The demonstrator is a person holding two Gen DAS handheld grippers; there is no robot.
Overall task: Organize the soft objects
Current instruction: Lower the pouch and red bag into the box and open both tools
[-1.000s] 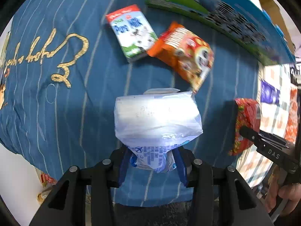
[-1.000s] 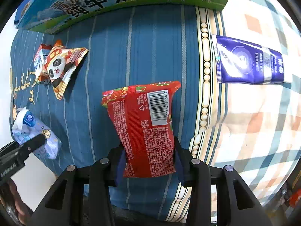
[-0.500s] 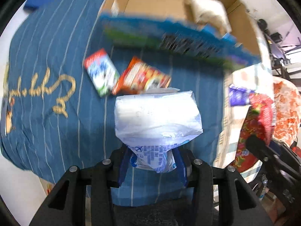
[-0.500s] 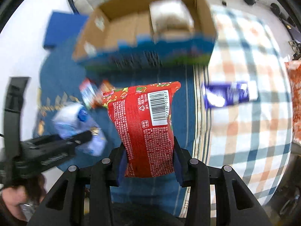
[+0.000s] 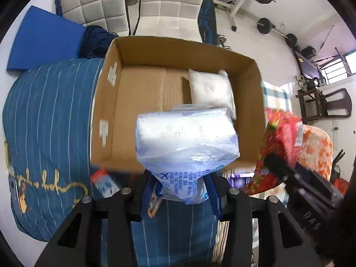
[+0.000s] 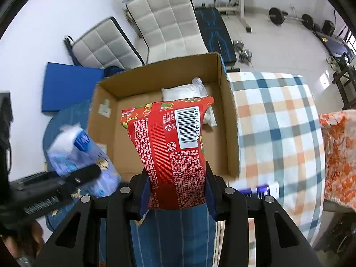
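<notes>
My left gripper (image 5: 181,191) is shut on a white-and-blue tissue pack (image 5: 184,140) and holds it up in front of an open cardboard box (image 5: 142,93). My right gripper (image 6: 176,193) is shut on a red snack bag (image 6: 171,146) with a barcode, held over the box's near wall (image 6: 231,133). A white soft pack (image 5: 211,89) lies inside the box at its far right. The tissue pack (image 6: 77,151) and left gripper also show in the right wrist view, low left. The red bag (image 5: 280,138) shows blurred at the right of the left wrist view.
The box stands on a bed with a blue striped cover (image 5: 44,122) and a plaid sheet (image 6: 278,122). A small milk carton (image 5: 104,181) and a purple pack (image 6: 260,189) lie below the box's near wall. White padded chairs (image 6: 164,24) and gym weights stand behind.
Both grippers have risen and tilted up with their packs. The view went from the bed's surface to looking down into the open box.
</notes>
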